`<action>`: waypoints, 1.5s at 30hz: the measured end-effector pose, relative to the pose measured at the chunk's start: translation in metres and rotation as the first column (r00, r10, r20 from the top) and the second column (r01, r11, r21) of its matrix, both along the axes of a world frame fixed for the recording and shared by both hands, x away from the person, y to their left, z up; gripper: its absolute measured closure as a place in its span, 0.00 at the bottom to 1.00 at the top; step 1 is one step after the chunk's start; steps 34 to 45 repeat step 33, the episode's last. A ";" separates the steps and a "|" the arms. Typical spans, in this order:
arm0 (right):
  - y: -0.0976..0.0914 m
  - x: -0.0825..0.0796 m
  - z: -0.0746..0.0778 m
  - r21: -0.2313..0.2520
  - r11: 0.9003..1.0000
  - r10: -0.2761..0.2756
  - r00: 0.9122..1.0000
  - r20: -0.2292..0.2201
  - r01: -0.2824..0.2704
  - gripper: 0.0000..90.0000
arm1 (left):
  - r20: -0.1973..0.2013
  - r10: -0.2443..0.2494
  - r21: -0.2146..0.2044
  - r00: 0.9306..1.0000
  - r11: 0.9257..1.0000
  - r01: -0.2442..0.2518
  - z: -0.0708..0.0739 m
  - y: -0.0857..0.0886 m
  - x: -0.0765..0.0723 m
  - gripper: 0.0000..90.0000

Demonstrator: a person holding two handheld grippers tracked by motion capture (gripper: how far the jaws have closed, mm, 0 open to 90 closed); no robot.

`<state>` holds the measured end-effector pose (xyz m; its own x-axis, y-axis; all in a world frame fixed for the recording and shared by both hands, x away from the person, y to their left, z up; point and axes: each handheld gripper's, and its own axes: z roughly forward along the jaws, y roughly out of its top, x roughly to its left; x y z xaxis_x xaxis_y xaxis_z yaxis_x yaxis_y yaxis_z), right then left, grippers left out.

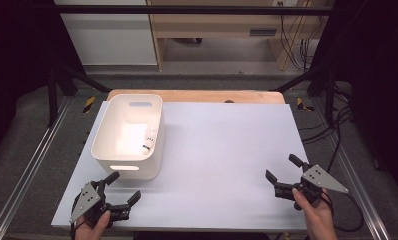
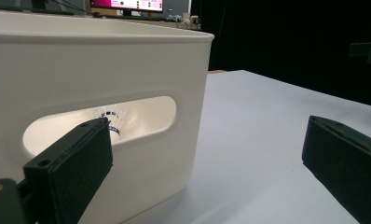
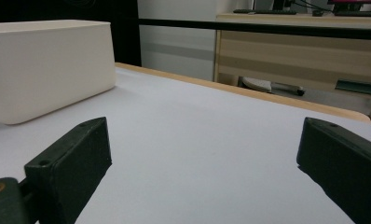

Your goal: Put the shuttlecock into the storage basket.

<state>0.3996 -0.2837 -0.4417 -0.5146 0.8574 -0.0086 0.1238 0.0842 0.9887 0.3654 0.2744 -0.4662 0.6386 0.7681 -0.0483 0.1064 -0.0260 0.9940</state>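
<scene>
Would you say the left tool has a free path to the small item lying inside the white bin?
Probably yes. The left tool sits open just before the white bin, whose top is uncovered, and the small item lies alone against its right wall. It would have to go over the rim.

The high view looks forward and down from above the near edge of the worktop (image 1: 222, 150), taking in its whole surface. The left gripper view sits low at the near left, close against the near wall of the white bin (image 2: 95, 93). The right gripper view sits low at the near right, facing far-left across the worktop (image 3: 197, 135); it shares the bin (image 3: 48, 65).
</scene>
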 end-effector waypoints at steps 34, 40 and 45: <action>0.008 -0.014 -0.018 -0.024 0.998 0.053 0.997 0.056 -0.052 0.04 | 0.011 0.011 -0.032 1.000 0.999 -0.011 0.000 0.007 0.001 0.02; 0.008 -0.014 -0.018 -0.024 0.998 0.053 0.997 0.056 -0.052 0.04 | 0.011 0.011 -0.032 1.000 0.999 -0.011 0.000 0.007 0.001 0.02; 0.008 -0.014 -0.018 -0.024 0.998 0.053 0.997 0.056 -0.052 0.04 | 0.011 0.011 -0.032 1.000 0.999 -0.011 0.000 0.007 0.001 0.02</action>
